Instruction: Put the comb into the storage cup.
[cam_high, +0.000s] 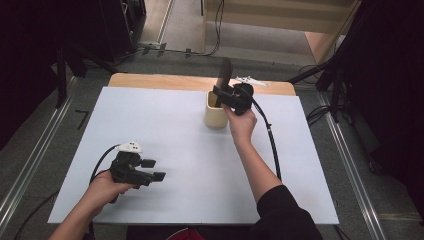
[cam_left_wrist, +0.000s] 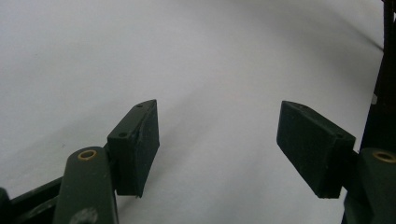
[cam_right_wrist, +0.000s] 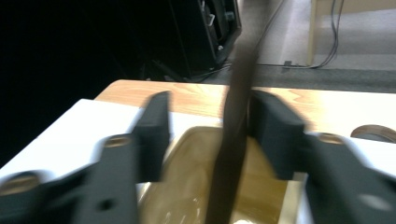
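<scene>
While the right gripper (cam_high: 220, 95) hovers over the cream cup (cam_high: 216, 116) upper centre, jaws apart beside a dark flat utensil (cam_right_wrist: 233, 140) standing inside, left gripper (cam_high: 150, 170) lower left, jaws apart over the bench (cam_high: 190, 165).

Open white table (cam_high: 190, 165) all round (front especially), cream cup (cam_high: 216, 116) with dark utensil (cam_high: 225, 74) blocking far centre

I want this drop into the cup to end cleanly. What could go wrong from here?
The dark utensil stands in the cream cup between the right gripper's parted jaws, close against one pad, so pulling away might drag it or tip the cup. It rises well above the rim and leans, so it could topple the cup. The left gripper is open, too far off to steady anything.
</scene>
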